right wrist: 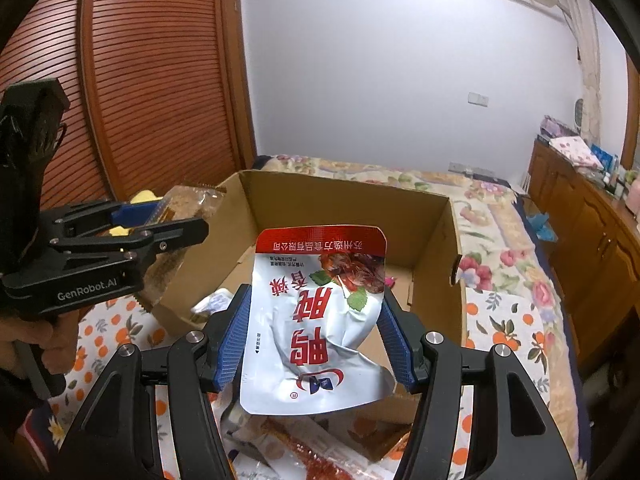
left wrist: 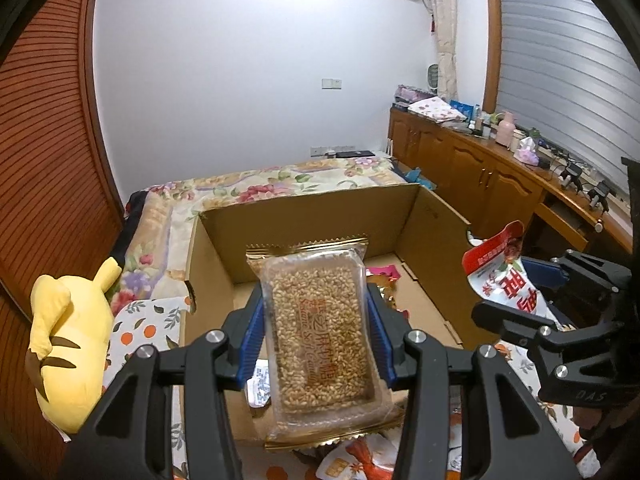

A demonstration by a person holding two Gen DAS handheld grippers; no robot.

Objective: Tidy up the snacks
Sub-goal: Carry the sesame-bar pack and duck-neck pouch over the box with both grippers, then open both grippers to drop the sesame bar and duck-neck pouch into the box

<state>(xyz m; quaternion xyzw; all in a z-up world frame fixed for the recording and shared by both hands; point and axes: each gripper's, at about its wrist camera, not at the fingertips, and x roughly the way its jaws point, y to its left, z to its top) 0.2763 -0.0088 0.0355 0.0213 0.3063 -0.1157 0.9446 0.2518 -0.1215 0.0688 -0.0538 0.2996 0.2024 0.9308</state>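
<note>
**Both snacks aloft, box waiting below**

Now the sesame candy pack [left wrist: 320, 344] sits clamped across its width between the blue pads of the left gripper [left wrist: 318, 336], raised over the near wall of the cardboard box [left wrist: 304, 216]. The right gripper [right wrist: 314, 344] pinches the red-and-white foil pouch [right wrist: 320, 312] by its sides, above the same box; the pouch is creased and bows between the pads.

My reading is that both are about to be dropped inside. The slick pouch could slide out early, since the pads bear only on its soft edges, and land on the loose packets [right wrist: 312, 452] lying in front of the box. The two grippers are close together, so lowering both at once risks a knock. A few snacks [left wrist: 380, 272] already lie on the box floor.

Around it: a floral bedspread [right wrist: 500, 216], a yellow plush toy [left wrist: 68, 336] just left of the box, wooden cabinets [left wrist: 480, 176] at right.
</note>
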